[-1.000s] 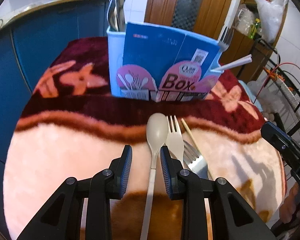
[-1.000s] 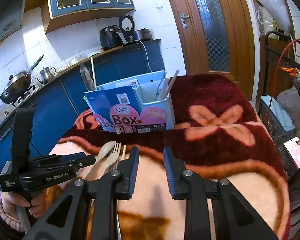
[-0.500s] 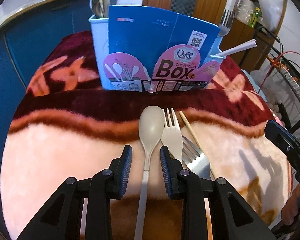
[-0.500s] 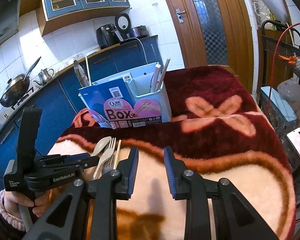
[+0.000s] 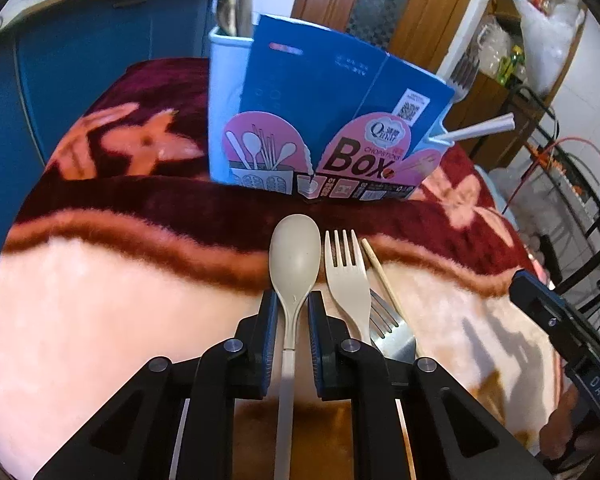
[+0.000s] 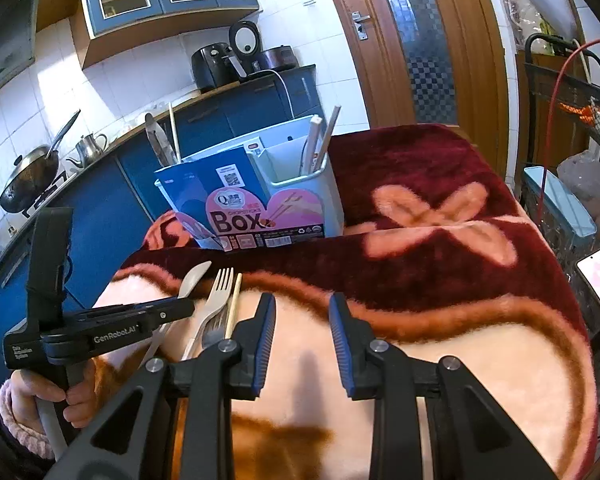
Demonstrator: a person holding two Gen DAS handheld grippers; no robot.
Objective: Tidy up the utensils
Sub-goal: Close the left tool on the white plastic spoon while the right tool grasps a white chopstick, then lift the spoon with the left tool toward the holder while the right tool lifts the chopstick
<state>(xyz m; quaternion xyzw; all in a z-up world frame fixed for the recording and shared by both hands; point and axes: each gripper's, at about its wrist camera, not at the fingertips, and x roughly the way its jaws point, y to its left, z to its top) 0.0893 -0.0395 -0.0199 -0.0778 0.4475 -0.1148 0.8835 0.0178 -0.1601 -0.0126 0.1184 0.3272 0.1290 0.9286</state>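
Four utensils lie side by side on the blanket (image 5: 100, 320) in the left wrist view: a beige spoon (image 5: 294, 264), a beige fork (image 5: 348, 276), a metal fork (image 5: 392, 328) partly under it, and a chopstick (image 5: 380, 276) at the right. The left gripper (image 5: 293, 304) straddles the spoon's neck just below the bowl, and its jaws are closing with the handle between them; a sliver of gap shows on each side, so the pads do not yet press. Beyond the utensils stands the box (image 5: 332, 120), a pale blue holder wrapped in a blue and pink card sleeve, with metal utensils upright in its left compartment and white chopsticks sticking out at the right. The other gripper's black body shows at the right edge. In the right wrist view, the right gripper (image 6: 302, 308) hovers over bare blanket (image 6: 460, 360) with its jaws apart and nothing between them. To its left a hand (image 6: 52, 396) in a pink cuff holds the left gripper (image 6: 188, 305) over the spoon (image 6: 194, 280), with the fork (image 6: 216, 300) and chopstick (image 6: 233, 304) just beside it. The box (image 6: 256, 200) stands behind them, white chopsticks in its right compartment.
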